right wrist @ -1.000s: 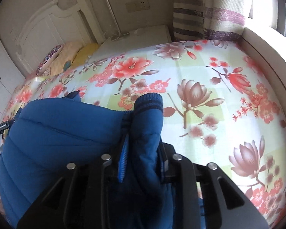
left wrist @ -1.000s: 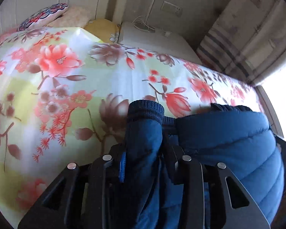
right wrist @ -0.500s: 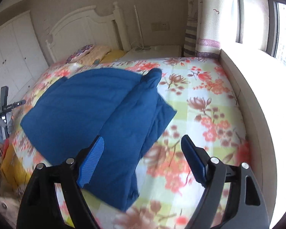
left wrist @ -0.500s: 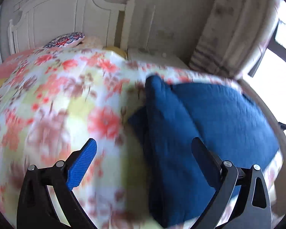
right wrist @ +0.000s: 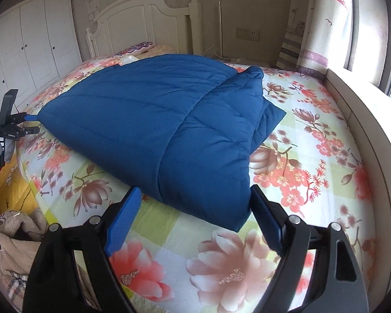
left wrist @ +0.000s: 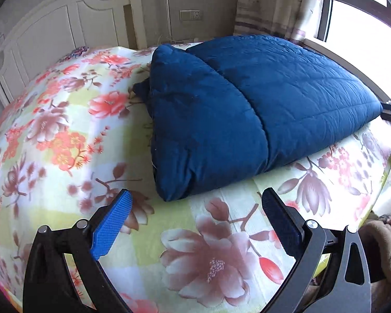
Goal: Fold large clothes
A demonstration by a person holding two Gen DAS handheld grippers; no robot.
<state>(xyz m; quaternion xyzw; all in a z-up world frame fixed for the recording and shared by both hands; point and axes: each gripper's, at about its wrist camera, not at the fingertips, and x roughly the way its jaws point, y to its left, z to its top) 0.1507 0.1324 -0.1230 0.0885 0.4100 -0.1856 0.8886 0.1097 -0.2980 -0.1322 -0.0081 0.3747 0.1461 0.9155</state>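
A dark blue padded jacket (left wrist: 247,109) lies folded on the floral bedsheet (left wrist: 65,130), with both sleeves laid over its body. It also shows in the right wrist view (right wrist: 169,125). My left gripper (left wrist: 195,219) is open and empty, hovering just short of the jacket's near left corner. My right gripper (right wrist: 195,214) is open and empty, with the jacket's near right corner lying between its fingertips (right wrist: 125,214) in the view; I cannot tell if they touch it.
A white headboard (right wrist: 143,18) and pillows (right wrist: 138,47) stand at the far end. A window ledge (right wrist: 365,109) runs along the right of the bed. Beige clothing (right wrist: 10,240) and a yellow bag (right wrist: 10,185) lie beside the bed.
Both grippers let go of the jacket's sleeve cuffs, opened and pulled back toward the foot of the bed. The jacket now lies flat and folded.
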